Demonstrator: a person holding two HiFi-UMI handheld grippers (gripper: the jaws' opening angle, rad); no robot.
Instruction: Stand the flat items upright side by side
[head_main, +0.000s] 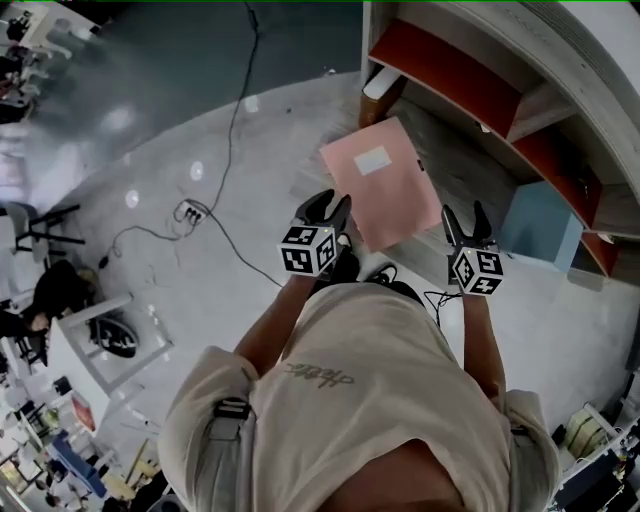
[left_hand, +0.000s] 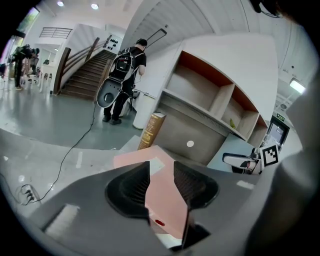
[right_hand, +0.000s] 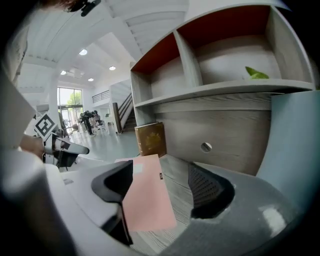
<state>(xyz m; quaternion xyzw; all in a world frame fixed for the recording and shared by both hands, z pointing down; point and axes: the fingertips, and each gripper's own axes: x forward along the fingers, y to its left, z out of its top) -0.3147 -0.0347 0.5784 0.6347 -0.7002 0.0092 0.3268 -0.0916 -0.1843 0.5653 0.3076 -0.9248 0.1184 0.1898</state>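
Observation:
A flat pink folder (head_main: 385, 195) with a white label hangs in the air over the wooden ledge of the shelf unit (head_main: 470, 95). My left gripper (head_main: 335, 205) is shut on the folder's near left edge; in the left gripper view the pink folder (left_hand: 165, 200) fills the gap between the jaws of the left gripper (left_hand: 161, 180). My right gripper (head_main: 465, 218) stands open just right of the folder. In the right gripper view the folder (right_hand: 147, 195) lies by the left jaw of the right gripper (right_hand: 160, 187), with no pad pressing on it. A brown book (right_hand: 150, 139) stands upright at the ledge's left end.
The shelf unit has red-backed compartments (right_hand: 220, 60), one with a green leaf (right_hand: 256, 74). A light blue box (head_main: 540, 225) stands at the right of the ledge. A cable (head_main: 235, 130) and a power strip (head_main: 192, 211) lie on the floor. A person with a backpack (left_hand: 125, 75) stands farther off.

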